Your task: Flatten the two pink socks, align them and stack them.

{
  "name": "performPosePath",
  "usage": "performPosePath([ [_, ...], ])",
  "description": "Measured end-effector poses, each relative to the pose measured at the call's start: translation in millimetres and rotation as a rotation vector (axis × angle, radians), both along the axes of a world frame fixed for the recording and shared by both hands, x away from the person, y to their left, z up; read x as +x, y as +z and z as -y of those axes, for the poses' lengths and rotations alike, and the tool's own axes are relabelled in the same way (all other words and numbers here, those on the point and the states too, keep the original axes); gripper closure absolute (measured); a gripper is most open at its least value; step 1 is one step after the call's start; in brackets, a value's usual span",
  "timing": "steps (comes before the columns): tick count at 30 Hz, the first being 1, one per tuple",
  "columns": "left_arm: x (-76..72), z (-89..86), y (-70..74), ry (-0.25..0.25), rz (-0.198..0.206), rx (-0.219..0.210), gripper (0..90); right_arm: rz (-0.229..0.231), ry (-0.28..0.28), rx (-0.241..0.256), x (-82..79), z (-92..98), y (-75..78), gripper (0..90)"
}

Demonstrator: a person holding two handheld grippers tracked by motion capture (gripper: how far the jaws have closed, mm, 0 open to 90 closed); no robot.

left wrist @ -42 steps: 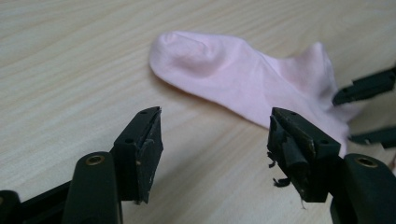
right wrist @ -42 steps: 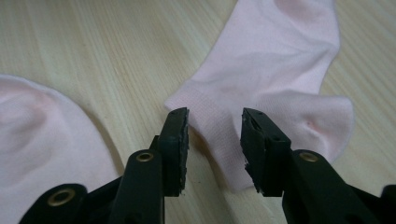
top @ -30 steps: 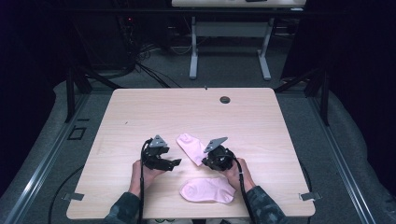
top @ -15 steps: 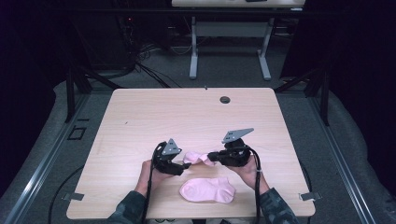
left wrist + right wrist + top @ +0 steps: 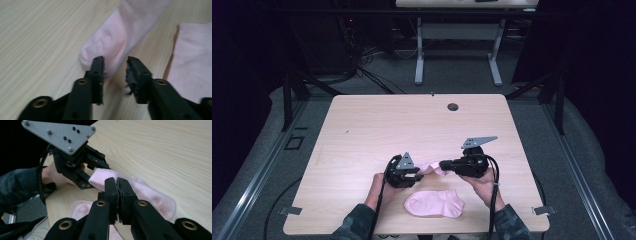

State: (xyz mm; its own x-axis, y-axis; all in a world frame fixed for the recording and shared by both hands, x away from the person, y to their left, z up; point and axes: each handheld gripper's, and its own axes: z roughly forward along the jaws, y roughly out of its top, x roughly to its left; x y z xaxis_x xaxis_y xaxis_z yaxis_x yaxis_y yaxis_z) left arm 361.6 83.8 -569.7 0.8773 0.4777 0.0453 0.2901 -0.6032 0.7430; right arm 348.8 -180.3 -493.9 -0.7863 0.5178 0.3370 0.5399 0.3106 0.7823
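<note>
Two pale pink ankle socks on the tabletop [image 5: 362,130]. Upper sock [image 5: 432,167] stretched between the tools, one end pinched tight in the right tool [image 5: 117,182], toe end [image 5: 110,53] resting on the wood at the left tool's [image 5: 114,62] parted jaws. Lower sock [image 5: 434,203] flat, just nearer the front edge, untouched.

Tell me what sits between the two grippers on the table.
In the high view, a pink sock spans the gap between the left gripper and the right gripper. The right gripper's jaws are shut on it; the left's stand open at its end.
</note>
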Motion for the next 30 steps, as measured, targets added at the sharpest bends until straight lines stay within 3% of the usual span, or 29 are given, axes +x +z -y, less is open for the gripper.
performPosePath([
  [2,-1.0,2.3,1.6,-0.021,0.002,-0.005,87.3,-0.021,0.001,0.034,-3.0,4.2,-1.0,87.2],
  [6,-5.3,5.0,9.3,-0.046,-0.007,0.011,88.9,-0.045,-0.008,0.067,-6.7,12.7,-2.8,87.1],
  [7,-8.5,5.1,16.3,-0.07,-0.04,0.011,89.0,-0.056,-0.033,0.073,-9.6,19.2,-4.0,87.0],
  [9,-11.0,5.0,21.6,-0.079,-0.054,0.023,89.2,-0.058,-0.055,0.08,-11.3,22.4,-5.0,87.0],
  [14,-13.8,9.0,46.2,-0.096,-0.202,0.024,89.1,-0.097,-0.187,0.015,-12.8,38.7,-15.0,86.1],
  [16,-5.6,11.5,47.3,-0.08,-0.242,0.027,88.9,-0.145,-0.265,-0.061,1.3,42.0,-34.6,79.7],
  [17,-0.5,12.7,46.1,-0.062,-0.253,0.036,88.9,-0.145,-0.265,-0.061,1.3,42.0,-34.6,79.7],
  [18,5.5,13.3,42.9,-0.054,-0.282,0.023,88.8,-0.155,-0.28,-0.091,7.0,41.2,-42.4,75.3],
  [19,10.8,13.3,40.4,-0.03,-0.301,0.018,88.8,-0.136,-0.308,-0.151,15.2,39.6,-55.3,66.5],
  [20,15.0,12.9,37.9,-0.018,-0.317,0.004,88.8,-0.136,-0.308,-0.151,15.2,39.6,-55.3,66.5],
  [21,17.6,12.6,36.1,-0.009,-0.327,-0.005,88.7,-0.12,-0.317,-0.192,16.4,39.2,-58.4,63.5],
  [22,18.8,12.1,35.4,0.004,-0.329,-0.006,88.7,-0.089,-0.308,-0.208,15.0,39.8,-59.3,60.7],
  [23,19.3,11.3,34.8,0.018,-0.334,-0.012,88.6,-0.027,-0.285,-0.218,6.6,40.4,-57.4,55.6],
  [24,19.3,11.3,34.8,0.018,-0.334,-0.012,88.6,-0.027,-0.285,-0.218,6.6,40.4,-57.4,55.6],
  [25,18.5,11.0,35.8,0.027,-0.334,-0.016,88.6,0.051,-0.239,-0.233,-5.2,36.8,-53.9,51.3],
  [26,18.5,11.0,35.8,0.027,-0.334,-0.016,88.5,0.051,-0.239,-0.233,-5.2,36.8,-53.9,51.3],
  [30,18.3,11.6,39.1,0.046,-0.339,-0.035,88.5,0.147,-0.101,-0.301,-24.0,7.9,-51.4,49.2],
])
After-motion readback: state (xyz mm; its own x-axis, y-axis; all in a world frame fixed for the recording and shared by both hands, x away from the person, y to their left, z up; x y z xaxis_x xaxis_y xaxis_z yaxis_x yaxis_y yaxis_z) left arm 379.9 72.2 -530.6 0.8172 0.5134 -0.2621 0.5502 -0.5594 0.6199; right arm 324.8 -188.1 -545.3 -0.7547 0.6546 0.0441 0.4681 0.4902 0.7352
